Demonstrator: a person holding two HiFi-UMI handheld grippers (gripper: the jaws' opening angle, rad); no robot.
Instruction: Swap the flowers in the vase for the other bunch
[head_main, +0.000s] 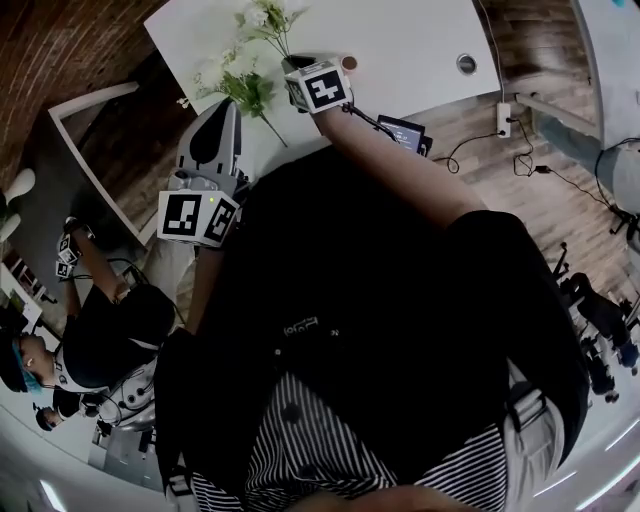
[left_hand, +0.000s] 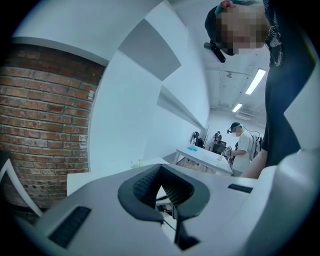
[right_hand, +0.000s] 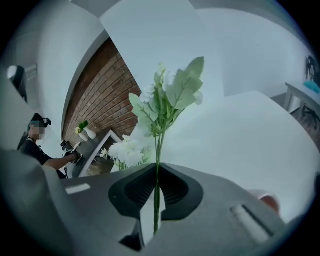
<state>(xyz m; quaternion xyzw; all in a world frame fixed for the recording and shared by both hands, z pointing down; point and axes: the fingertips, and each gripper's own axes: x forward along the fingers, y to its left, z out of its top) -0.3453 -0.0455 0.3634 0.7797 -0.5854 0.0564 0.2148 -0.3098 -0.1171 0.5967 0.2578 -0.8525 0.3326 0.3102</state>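
We find the right tool (right_hand: 157, 171) clamped on the flower stem (right_hand: 159, 142), which rises upright above it at frame centre. We find the left tool (left_hand: 161, 169) closed, holding nothing.

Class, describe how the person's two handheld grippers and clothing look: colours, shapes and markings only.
The left gripper and right gripper have smooth pale grey shells with dark ribbed pads in a black V-shaped recess. Each carries a white cube with black square markers. The person wears a black top and a black-and-white striped garment.
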